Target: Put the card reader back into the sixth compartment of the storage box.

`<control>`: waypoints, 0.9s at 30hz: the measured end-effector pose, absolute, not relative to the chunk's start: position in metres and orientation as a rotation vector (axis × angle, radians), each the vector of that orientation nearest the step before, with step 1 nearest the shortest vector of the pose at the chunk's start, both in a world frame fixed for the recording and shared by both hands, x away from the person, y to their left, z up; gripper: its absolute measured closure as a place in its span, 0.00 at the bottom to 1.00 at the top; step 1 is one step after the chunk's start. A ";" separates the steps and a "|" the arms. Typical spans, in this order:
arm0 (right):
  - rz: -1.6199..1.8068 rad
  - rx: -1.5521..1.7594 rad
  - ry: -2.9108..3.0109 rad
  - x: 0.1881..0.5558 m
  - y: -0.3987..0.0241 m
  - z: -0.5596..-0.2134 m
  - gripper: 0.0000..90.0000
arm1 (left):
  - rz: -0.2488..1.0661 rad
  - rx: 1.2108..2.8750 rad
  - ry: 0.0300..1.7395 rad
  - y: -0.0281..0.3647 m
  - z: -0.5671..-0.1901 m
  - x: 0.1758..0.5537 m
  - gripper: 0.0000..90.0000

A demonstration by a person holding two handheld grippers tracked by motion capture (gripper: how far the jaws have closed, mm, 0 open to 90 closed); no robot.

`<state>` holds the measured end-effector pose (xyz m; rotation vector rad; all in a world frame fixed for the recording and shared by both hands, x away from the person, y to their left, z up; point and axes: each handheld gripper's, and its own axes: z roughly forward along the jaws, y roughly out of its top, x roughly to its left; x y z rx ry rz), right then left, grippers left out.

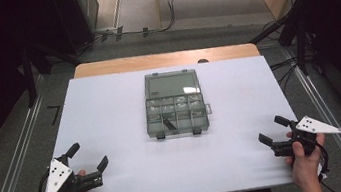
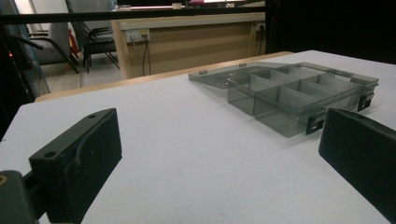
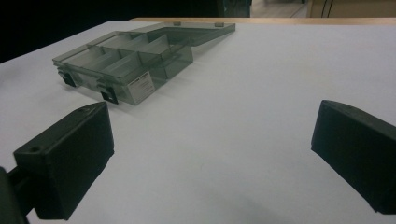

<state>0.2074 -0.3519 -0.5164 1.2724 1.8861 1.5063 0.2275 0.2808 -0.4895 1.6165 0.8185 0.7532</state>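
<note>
Left gripper [image 1: 87,156], right gripper [image 1: 275,130]: near table [image 1: 110,114] corners, jaws spread, empty. Compartment box [image 1: 177,115]: table centre, well apart from both, lid [image 1: 171,84] laid open on far side. Judged light, rigid, slick plastic; grip side walls or near latches [image 1: 161,135].

In the high view, small pieces inside the organizer box [image 1: 176,110] are too small to identify. Both forearms are cut off by the bottom edge. In the left gripper view, the box's right end [image 2: 369,84] runs close to the frame edge, partly hidden by a jaw.
</note>
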 end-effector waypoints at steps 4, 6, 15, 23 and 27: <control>1.497 1.270 1.894 0.209 -0.350 -0.518 0.00 | 0.753 1.616 0.818 0.281 -0.490 0.227 0.00; 1.486 1.261 1.903 0.210 -0.348 -0.518 0.00 | 0.754 1.617 0.818 0.281 -0.490 0.227 0.00; 1.485 1.260 1.905 0.210 -0.348 -0.518 0.00 | 0.755 1.619 0.820 0.280 -0.490 0.228 0.00; 1.477 1.258 1.913 0.211 -0.347 -0.518 0.00 | 0.754 1.619 0.819 0.280 -0.490 0.228 0.00; 1.474 1.256 1.921 0.212 -0.346 -0.519 0.00 | 0.755 1.621 0.820 0.280 -0.490 0.228 0.00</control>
